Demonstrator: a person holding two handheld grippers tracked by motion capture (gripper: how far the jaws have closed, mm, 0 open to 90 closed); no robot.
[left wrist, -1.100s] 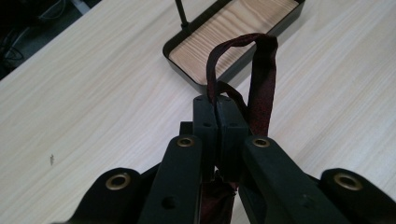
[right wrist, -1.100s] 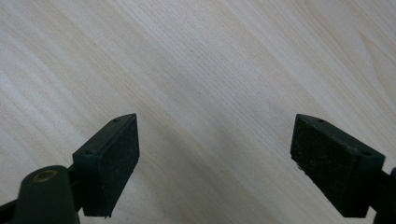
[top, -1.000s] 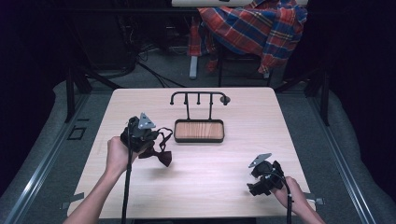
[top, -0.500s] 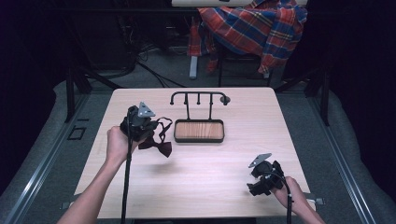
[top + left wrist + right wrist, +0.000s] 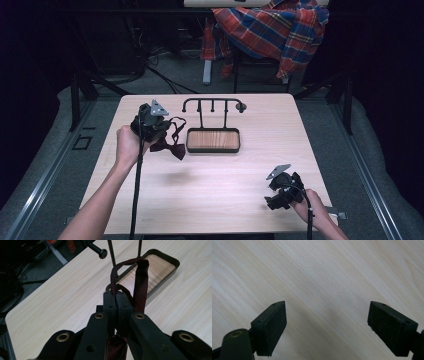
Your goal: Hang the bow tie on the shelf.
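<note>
High view: left gripper [image 5: 159,125] holds a dark red bow tie [image 5: 170,145] off the table [image 5: 225,185], just left of the wooden tray [image 5: 213,140] with its black hook rack [image 5: 212,106]. Right gripper [image 5: 272,192] sits near the table's front right corner.

Left gripper view: 2 jaws clamped together on the tie's strap, which loops up in front of the tray [image 5: 160,267].

Right gripper view: jaws spread wide, nothing between them, bare table [image 5: 324,277] below.

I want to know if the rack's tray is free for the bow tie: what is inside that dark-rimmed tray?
The tray shows only its bare wooden floor. The left gripper holds the bow tie beside it, and in the left gripper view the strap covers one corner.
</note>
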